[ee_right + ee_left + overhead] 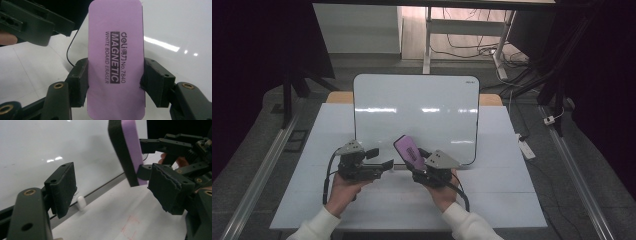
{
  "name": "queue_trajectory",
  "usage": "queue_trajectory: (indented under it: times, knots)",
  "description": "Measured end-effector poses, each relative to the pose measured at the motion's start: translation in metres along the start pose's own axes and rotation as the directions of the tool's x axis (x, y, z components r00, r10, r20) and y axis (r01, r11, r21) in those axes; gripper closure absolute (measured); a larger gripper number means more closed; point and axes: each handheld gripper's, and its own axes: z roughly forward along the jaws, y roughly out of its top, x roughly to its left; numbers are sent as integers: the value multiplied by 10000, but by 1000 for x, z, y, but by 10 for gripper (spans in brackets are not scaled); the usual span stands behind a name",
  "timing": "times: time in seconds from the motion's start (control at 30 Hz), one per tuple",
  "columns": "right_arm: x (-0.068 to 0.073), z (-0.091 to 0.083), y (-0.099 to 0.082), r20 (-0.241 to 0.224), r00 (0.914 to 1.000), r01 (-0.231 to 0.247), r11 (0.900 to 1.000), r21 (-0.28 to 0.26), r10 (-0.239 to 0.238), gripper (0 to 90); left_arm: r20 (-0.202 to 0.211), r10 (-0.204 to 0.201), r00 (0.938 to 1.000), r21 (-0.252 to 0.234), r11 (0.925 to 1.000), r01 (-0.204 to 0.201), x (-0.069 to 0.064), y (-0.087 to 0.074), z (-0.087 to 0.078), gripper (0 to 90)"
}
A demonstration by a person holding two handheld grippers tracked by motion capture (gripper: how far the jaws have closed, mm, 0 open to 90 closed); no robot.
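A purple magnetic whiteboard eraser (pixel 407 148) (pixel 116 62) with a black felt side (pixel 117 150) stands up out of my right gripper (pixel 416 162) (pixel 116 82), whose pads press its two long edges. The eraser hovers over the near edge of a blank whiteboard (pixel 417 110) (pixel 50 140) (pixel 175 25). To its left, my left gripper (pixel 379 158) (pixel 116 190) is open with nothing between its pads and points toward the eraser. The right gripper (pixel 143 158) appears just beyond the left one's jaws. The left gripper (pixel 30 22) fills the right gripper view's upper-left corner.
The white table (pixel 512 200) carries the whiteboard. A small white knob (pixel 81 202) sits at the board's lower edge, and faint red marks (pixel 130 227) show on the tabletop. Desk legs and cables (pixel 472 47) lie behind; a power strip (pixel 527 149) lies on the floor at right.
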Motion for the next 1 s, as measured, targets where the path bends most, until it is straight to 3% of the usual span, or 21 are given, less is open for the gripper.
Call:
queue_trajectory:
  times: [0.33,0.77,1.0]
  knots:
    - [10,5,-3,-74,9997,235,9997,-89,-236,408,629,-340,9974,-198,9992,353,-2,10,17,271]
    - [17,1,-1,288,9978,623,9958,-664,-605,407,1283,-599,9899,-301,9975,643,-2,14,25,560]
    - [14,6,-3,-60,9992,387,9976,-571,-391,398,1056,-534,9930,-327,9978,571,-6,15,22,631]
